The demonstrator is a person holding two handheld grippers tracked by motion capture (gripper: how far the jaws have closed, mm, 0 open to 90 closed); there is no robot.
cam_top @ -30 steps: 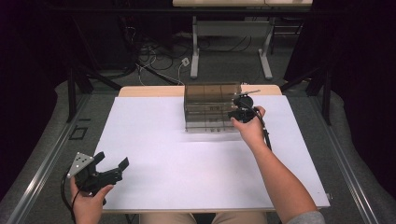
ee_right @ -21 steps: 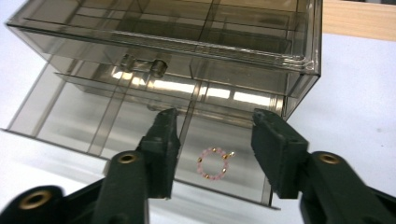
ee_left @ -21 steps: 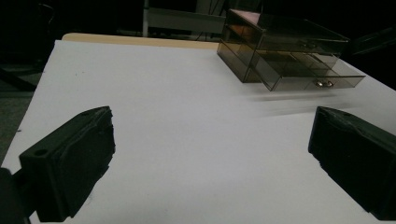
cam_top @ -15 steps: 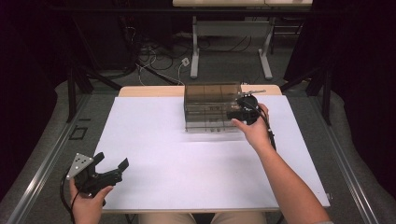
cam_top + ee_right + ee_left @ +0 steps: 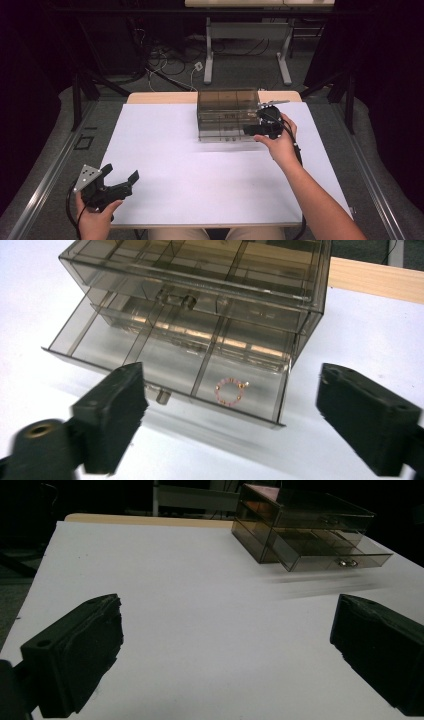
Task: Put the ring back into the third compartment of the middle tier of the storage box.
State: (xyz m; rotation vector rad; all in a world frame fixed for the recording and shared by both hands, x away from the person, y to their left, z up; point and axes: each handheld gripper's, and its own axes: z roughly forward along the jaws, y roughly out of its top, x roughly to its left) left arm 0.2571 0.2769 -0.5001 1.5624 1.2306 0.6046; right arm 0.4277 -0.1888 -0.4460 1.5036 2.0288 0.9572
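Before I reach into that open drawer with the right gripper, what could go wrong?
The bottom drawer sticks far out of the clear organizer, so pressing down could tip the light box. The bracelet lies flat in the front right compartment near the dividers; the wide-open right gripper may hit the walls or slide it away. The left gripper is too far off to steady the box.

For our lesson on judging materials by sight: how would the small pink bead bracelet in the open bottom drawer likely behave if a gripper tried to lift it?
The bead bracelet is a thin loop of tiny beads, so it probably goes floppy and sags when lifted. It looks very light, and may slip from the wide fingers. Lying flat on the smooth floor of the drawer, it would likely slide rather than roll if pushed.
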